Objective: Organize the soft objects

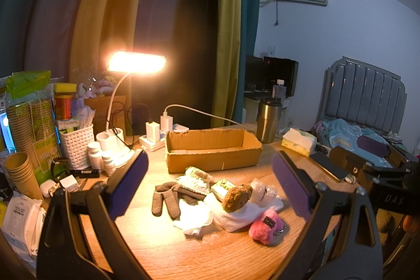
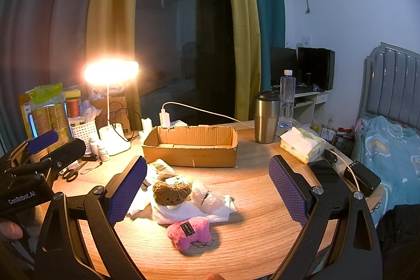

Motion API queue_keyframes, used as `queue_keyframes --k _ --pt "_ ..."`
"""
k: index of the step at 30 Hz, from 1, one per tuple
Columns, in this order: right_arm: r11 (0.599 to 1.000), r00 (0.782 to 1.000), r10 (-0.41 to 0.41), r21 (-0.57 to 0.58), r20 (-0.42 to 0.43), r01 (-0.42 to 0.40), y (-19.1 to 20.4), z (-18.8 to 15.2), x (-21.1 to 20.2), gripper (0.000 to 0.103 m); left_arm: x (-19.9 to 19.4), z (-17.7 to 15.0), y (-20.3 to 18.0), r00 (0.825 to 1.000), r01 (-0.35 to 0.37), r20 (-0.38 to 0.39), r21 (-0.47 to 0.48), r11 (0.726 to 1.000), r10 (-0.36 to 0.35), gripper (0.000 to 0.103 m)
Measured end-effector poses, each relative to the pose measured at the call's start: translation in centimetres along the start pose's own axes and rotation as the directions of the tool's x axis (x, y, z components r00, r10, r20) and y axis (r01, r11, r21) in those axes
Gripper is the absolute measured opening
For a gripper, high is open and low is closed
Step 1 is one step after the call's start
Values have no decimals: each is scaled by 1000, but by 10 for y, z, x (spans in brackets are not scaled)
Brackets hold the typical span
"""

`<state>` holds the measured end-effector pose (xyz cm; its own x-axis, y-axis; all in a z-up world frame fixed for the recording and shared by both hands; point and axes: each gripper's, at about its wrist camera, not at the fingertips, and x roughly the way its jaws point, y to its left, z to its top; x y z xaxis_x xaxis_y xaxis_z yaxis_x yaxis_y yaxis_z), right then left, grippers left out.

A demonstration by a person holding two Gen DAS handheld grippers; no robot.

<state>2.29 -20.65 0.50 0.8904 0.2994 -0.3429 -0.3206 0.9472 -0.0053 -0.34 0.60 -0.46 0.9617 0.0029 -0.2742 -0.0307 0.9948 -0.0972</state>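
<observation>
A heap of soft things lies mid-table: a pink plush [image 1: 266,226] [image 2: 189,231] nearest me, a brown bear plush [image 1: 236,197] [image 2: 170,192] on white cloths [image 1: 236,218] [image 2: 183,211], a brown glove [image 1: 168,197], crumpled clear plastic [image 2: 207,194] and small packets [image 1: 195,173]. Behind them stands an empty cardboard box [image 1: 212,151] [image 2: 190,147]. My left gripper [image 1: 210,188] hovers open above the heap, nothing between its purple pads. My right gripper [image 2: 207,190] is open too, framing the bear and pink plush. Each gripper shows at the edge of the other's view.
A lit desk lamp [image 1: 136,63] stands back left among paper cups [image 1: 21,122], a white basket [image 1: 77,144], pill bottles and chargers. A steel tumbler [image 2: 266,117], water bottle [image 2: 287,99], tissue pack [image 2: 302,143] and phone [image 2: 328,175] sit right. A bed [image 2: 393,148] lies beyond the table edge.
</observation>
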Motion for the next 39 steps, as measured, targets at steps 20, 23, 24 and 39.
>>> queue_keyframes --k 20,23,24,39 --pt "999 990 -8 31 -141 12 -13 -30 42 96 23 -20 21 994 -39 -105 -22 999 37 96" --pt "999 983 7 34 -183 -1 -12 -42 55 96 30 -25 21 991 -38 -128 -21 999 35 96" --pt "999 979 11 32 -202 -5 -11 -46 60 96 33 -28 22 990 -38 -136 -21 999 35 96" --pt "994 902 109 46 -417 -98 6 -101 122 96 78 -75 30 957 -47 -288 -32 998 35 96"
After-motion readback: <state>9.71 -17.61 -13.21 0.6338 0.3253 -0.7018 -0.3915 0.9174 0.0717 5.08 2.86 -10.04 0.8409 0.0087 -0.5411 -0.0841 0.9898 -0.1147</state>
